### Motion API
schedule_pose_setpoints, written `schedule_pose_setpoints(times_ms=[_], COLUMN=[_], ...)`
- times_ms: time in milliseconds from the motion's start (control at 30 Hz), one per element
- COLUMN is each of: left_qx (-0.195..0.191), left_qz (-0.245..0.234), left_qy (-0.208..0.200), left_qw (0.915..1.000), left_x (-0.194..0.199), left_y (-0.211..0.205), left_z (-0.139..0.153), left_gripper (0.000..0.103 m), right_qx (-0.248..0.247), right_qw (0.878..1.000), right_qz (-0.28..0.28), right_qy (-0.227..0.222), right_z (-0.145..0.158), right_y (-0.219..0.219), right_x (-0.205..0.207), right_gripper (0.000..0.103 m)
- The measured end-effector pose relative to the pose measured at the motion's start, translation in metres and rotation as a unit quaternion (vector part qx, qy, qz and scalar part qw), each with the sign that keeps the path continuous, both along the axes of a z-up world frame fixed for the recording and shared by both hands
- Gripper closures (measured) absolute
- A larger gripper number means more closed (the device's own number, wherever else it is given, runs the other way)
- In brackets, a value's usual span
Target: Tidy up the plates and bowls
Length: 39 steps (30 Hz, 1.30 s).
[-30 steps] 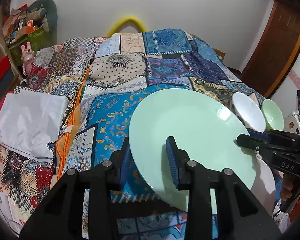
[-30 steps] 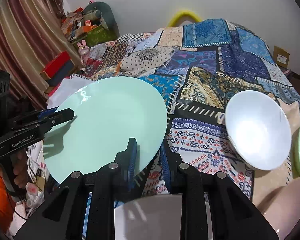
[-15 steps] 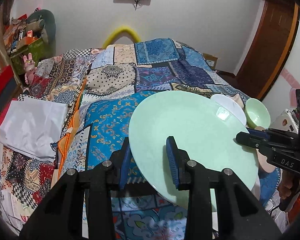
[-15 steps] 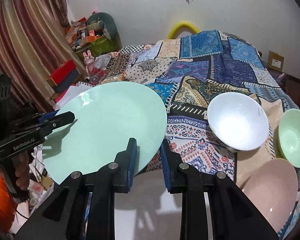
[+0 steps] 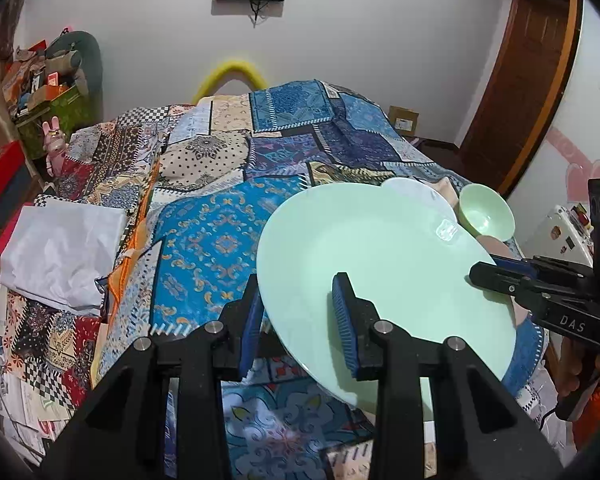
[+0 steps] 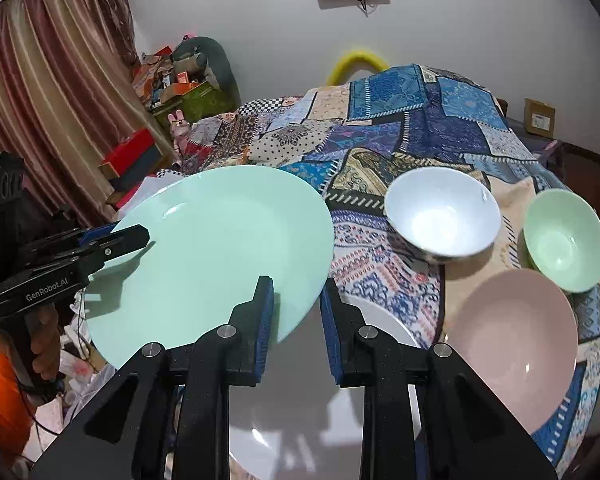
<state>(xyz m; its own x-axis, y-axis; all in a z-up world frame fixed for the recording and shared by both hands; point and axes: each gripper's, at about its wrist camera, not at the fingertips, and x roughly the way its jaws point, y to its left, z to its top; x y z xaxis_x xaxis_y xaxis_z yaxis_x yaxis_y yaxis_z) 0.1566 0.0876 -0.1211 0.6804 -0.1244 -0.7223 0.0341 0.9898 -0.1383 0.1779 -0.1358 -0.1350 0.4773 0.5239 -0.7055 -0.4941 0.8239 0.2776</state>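
The person is carrying a mint green plate [image 5: 384,280] between both grippers, holding it in the air above the patchwork bedspread [image 5: 220,240] on the bed. The left gripper [image 5: 298,320] is pinching one edge of the rim with its jaws drawn narrow on the thin edge, and the right gripper [image 6: 296,316] is clamping the opposite edge, jaws nearly together. Two grips on opposite sides seem meant to stop a wide, smooth plate from tipping or sliding out of a single pinch.

The plate is lying close to flat, eating face upward, tilting only a little. Being round, it has no real long axis; the line that matters is the one running from one gripper to the other, across its width.

Beneath the right gripper a white plate [image 6: 380,328] is resting on the bed, with a pink plate [image 6: 512,340] just beside it. A white bowl [image 6: 442,214] and a green bowl [image 6: 566,240] are sitting farther back, near each other. My guess is that the green plate is heading for a stack with the other plates, while the bowls wait their turn.
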Motion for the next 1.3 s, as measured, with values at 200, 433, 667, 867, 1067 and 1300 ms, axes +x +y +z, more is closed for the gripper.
schedule_pose_setpoints(times_ms=[200, 433, 667, 867, 1067, 1300], left_qx=[-0.003, -0.007, -0.014, -0.017, -0.021, -0.021], left_qz=[-0.008, -0.014, -0.019, -0.026, -0.033, -0.042], left_qy=[0.002, 0.009, 0.024, 0.034, 0.045, 0.064], left_qw=[1.0000, 0.9998, 0.9994, 0.9989, 0.9982, 0.9969], left_x=[-0.012, -0.022, -0.026, -0.028, -0.026, -0.020], left_y=[-0.015, -0.027, -0.036, -0.046, -0.055, -0.067], left_z=[0.000, -0.008, -0.020, -0.029, -0.039, -0.055], left_gripper=[0.069, 0.069, 0.069, 0.069, 0.069, 0.069], right_qx=[0.005, 0.009, 0.012, 0.016, 0.018, 0.021], right_qw=[1.000, 1.000, 0.999, 0.999, 0.998, 0.996], right_qz=[-0.007, -0.014, -0.021, -0.028, -0.035, -0.047], right_qy=[0.006, 0.014, 0.029, 0.040, 0.056, 0.076], right_z=[-0.003, -0.012, -0.024, -0.032, -0.044, -0.057], right_y=[-0.013, -0.027, -0.038, -0.048, -0.058, -0.069], right_x=[-0.010, -0.023, -0.031, -0.034, -0.037, -0.038], right_gripper=[0.081, 0.081, 0.081, 0.081, 0.081, 0.081])
